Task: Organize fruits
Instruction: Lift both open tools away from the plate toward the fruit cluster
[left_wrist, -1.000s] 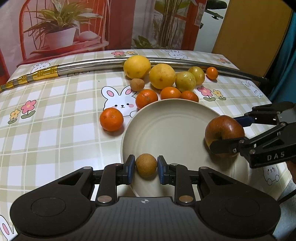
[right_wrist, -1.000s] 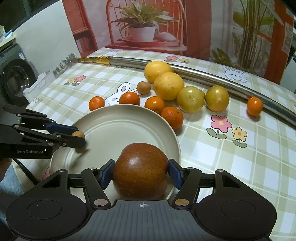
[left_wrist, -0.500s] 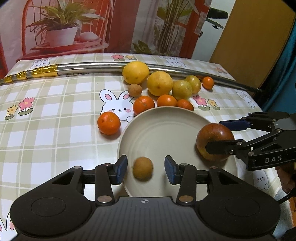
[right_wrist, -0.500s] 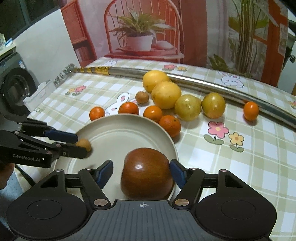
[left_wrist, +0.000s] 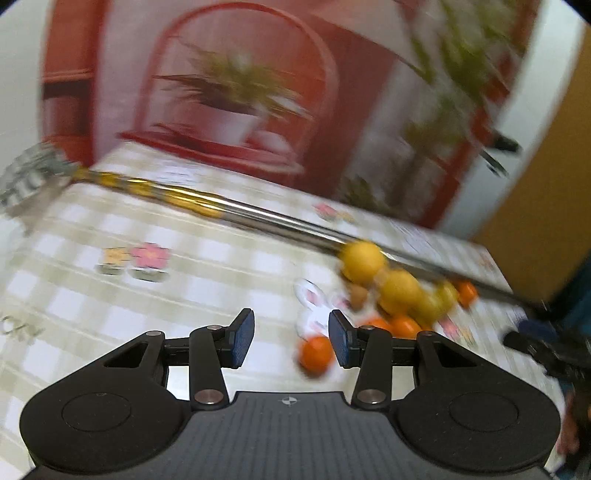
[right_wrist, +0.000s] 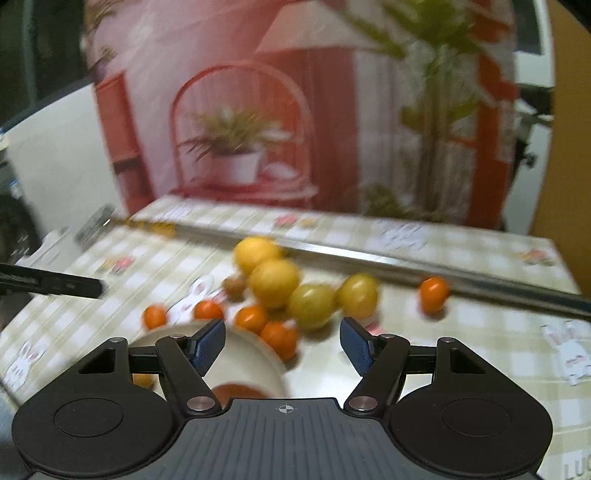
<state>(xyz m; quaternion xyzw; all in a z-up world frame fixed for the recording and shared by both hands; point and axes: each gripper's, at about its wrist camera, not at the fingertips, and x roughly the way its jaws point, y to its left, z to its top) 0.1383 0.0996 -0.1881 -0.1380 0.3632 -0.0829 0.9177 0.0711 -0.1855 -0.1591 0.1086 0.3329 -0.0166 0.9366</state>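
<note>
L gripper (left_wrist: 291, 338) and R gripper (right_wrist: 282, 347) both now open, empty, pulled up off the plate (right_wrist: 255, 354); apple (right_wrist: 236, 390) and small brown fruit (right_wrist: 142, 379) left on it. Beyond, oranges (right_wrist: 251, 318) and lemons (right_wrist: 273, 282) wait on tablecloth (right_wrist: 480, 332) — prob next picks.

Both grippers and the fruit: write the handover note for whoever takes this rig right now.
Left gripper: open, empty, raised over the tablecloth, pointing left of the fruit cluster.
Right gripper: open, empty, above the plate's far edge.
Plate: holds the red apple, mostly hidden behind the gripper body, and a small brown fruit at its left side.
Left on the table: two big yellow fruits, two yellow-green ones, a second small brown fruit, four tangerines by the plate rim, one lone tangerine near the metal pole.
Both views are motion-blurred; recheck positions before grasping.
</note>
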